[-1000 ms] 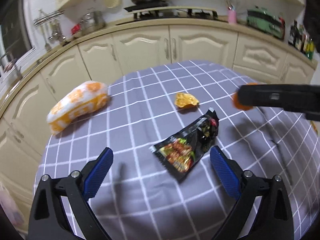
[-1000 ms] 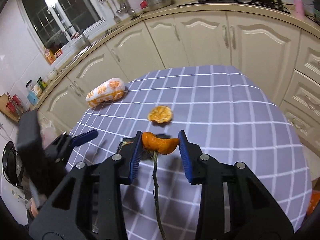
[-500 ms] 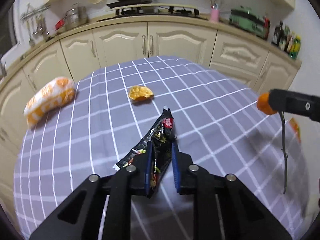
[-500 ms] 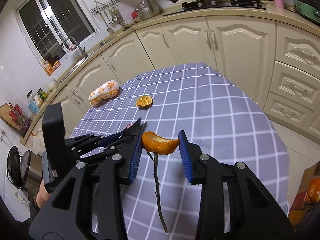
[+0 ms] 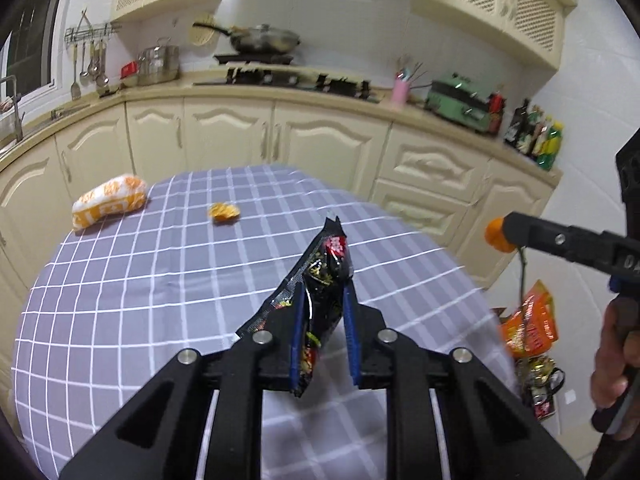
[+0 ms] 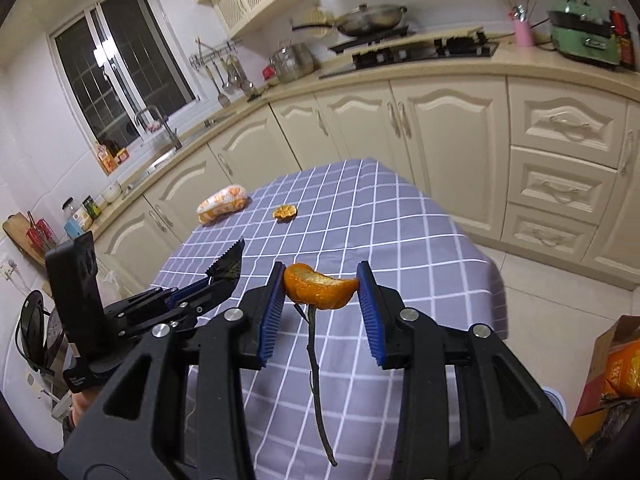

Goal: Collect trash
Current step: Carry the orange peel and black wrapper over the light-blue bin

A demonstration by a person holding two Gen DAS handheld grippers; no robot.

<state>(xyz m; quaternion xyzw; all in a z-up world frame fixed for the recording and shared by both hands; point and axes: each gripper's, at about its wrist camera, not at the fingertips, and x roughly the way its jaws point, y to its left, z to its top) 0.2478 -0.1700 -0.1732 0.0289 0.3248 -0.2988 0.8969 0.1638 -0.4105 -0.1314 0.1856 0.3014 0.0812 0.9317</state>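
Observation:
My left gripper (image 5: 323,300) is shut on a black snack wrapper (image 5: 324,276) and holds it up above the grey checked table (image 5: 160,288). My right gripper (image 6: 320,280) is shut on an orange peel (image 6: 320,286) with a thin twig hanging below it, held beyond the table's right side. The right gripper with its peel (image 5: 496,234) shows at the right of the left wrist view. The left gripper with the wrapper (image 6: 228,266) shows at the left of the right wrist view. Another orange peel (image 5: 224,212) lies on the table.
An orange-and-white packet (image 5: 110,204) lies at the table's far left. A box with trash (image 5: 532,332) stands on the floor right of the table; it also shows in the right wrist view (image 6: 616,376). Cream kitchen cabinets (image 5: 320,144) run behind.
My left gripper closed on the black wrapper and lifted it off the table. My right gripper carried the peel up and to the right, away from the table.

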